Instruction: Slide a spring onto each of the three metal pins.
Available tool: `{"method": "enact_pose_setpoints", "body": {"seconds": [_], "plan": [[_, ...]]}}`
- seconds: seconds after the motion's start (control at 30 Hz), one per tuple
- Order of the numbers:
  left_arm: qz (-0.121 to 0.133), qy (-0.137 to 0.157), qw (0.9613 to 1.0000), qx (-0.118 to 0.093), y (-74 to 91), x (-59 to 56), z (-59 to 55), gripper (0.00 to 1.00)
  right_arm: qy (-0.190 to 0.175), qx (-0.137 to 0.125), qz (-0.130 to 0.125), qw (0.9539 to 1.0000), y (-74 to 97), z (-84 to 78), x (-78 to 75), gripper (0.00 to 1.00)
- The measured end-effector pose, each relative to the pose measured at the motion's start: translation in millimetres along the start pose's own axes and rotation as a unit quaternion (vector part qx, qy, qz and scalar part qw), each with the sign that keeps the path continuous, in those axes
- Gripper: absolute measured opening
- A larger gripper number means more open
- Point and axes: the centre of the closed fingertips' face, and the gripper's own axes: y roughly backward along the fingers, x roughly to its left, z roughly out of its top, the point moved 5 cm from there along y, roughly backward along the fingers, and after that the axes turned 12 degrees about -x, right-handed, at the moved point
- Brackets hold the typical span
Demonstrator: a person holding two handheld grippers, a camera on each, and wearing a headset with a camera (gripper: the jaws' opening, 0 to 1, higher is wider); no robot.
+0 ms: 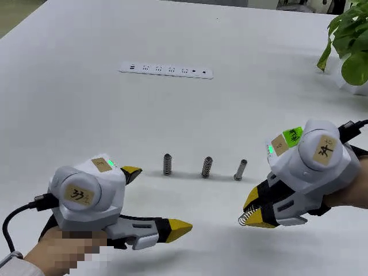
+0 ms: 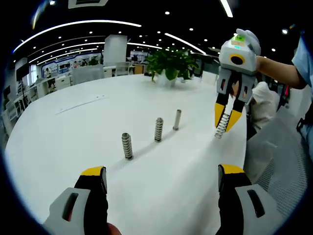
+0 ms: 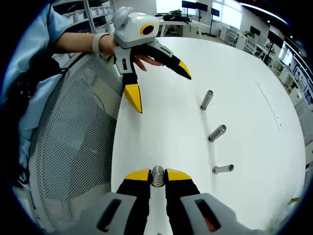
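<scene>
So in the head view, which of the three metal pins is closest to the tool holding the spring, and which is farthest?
1. The bare silver metal pin, right end of the row, beside the right tool gripping a small coiled wire spring.
2. The middle metal pin wearing a spring, centre of the row.
3. The left metal pin wearing a spring, far end of the row.

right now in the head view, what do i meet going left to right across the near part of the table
left tool, open → pin with a spring on it → second pin with a spring → bare pin → right tool, shut on a loose spring
</scene>
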Motion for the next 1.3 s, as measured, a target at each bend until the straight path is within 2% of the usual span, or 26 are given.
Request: {"method": "enact_pose_setpoints", "body": {"seconds": [0.1,0.4,0.57,0.8,1.0,1.13,1.3], "plan": [[0.012,0.003,0.9999,-0.001,2.3,0.6,-1.8,1.0,0.003,0.005,-0.002,1.0,2.8,-0.8,-4.9,0.12],[0.031,0.013,0.9994,-0.01,6.6,4.5,-5.2,1.0,0.023,0.026,-0.017,0.9993,19.4,4.2,-30.4,0.12],[0.03,0.022,0.9993,-0.008,6.8,3.4,-8.7,1.0,0.038,0.043,-0.027,0.998,26.2,5.4,-48.2,0.12],[0.025,0.018,0.9995,-0.003,6.0,-0.3,-11.0,1.0,0.059,0.06,-0.036,0.9958,36.6,13.9,-70.1,0.12],[0.025,0.013,0.9996,-0.003,5.8,-0.7,-10.9,1.0,0.081,0.081,-0.037,0.9928,37.6,20.4,-85.1,0.12],[0.021,0.008,0.9997,0.005,5.3,-1.5,-13.3,1.0,0.092,0.094,-0.032,0.9908,34.0,23.1,-94.3,0.12],[0.019,0.011,0.9998,0.005,5.2,-3.7,-13.3,1.0,0.1,0.106,-0.023,0.9891,28.8,24.7,-97.1,0.12]]}}
